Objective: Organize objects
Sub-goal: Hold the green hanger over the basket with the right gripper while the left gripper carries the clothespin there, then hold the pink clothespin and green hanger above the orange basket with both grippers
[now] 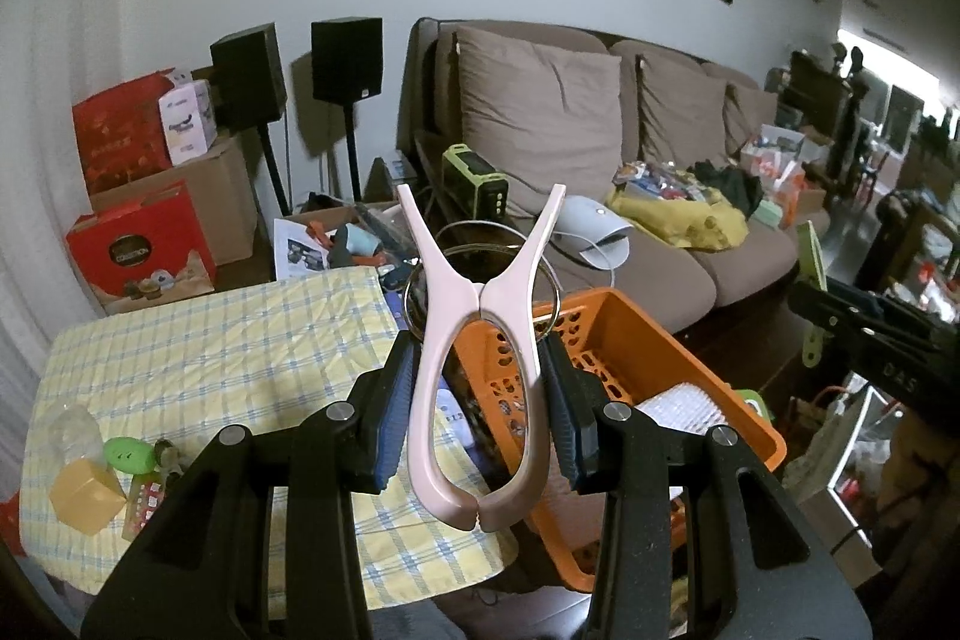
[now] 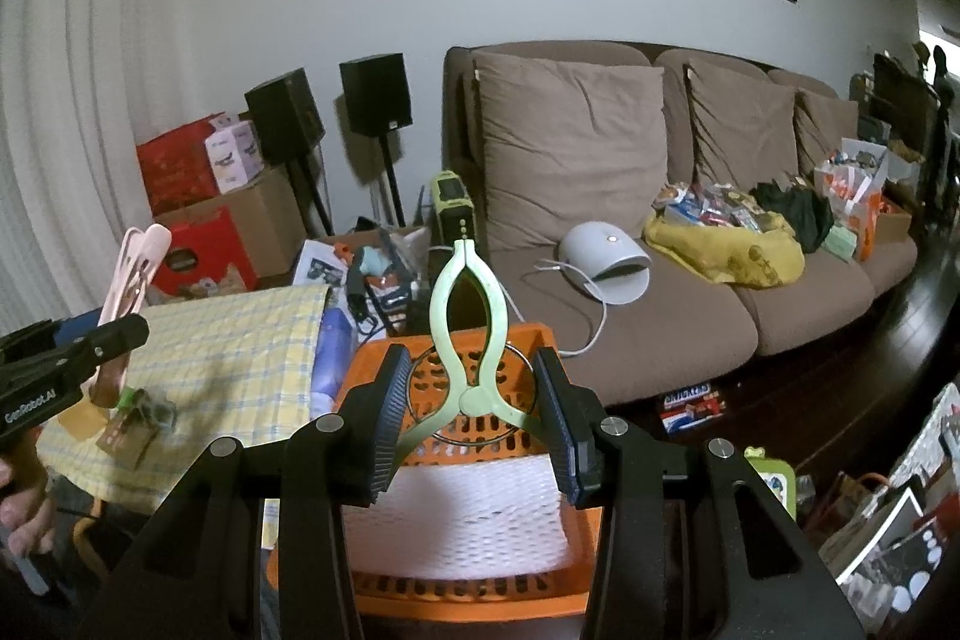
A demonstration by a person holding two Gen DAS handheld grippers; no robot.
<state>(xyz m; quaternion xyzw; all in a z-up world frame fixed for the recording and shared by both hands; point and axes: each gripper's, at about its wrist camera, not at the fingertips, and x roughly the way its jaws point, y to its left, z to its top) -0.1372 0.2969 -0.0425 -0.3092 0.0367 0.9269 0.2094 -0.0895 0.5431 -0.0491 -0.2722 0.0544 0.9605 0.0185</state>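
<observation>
Left gripper (image 1: 480,394): clamped on pink clothes peg (image 1: 480,370). Right gripper (image 2: 474,412): clamped on green clothes peg (image 2: 471,334). Orange basket (image 2: 540,340) below and ahead of both, holding white foam sheet (image 2: 456,514); neither peg deposited. Small items remain on table (image 1: 240,340), left

We read "GenRobot.AI" in white on the black body of the left gripper (image 2: 129,334), seen from the right wrist view. A red, white and blue box (image 2: 693,405) on the floor by the sofa (image 2: 660,328) reads "SNICKERS". A red box (image 1: 141,250) left of the table carries a round emblem reading "COLLECTION". Other print is too small to read.
</observation>
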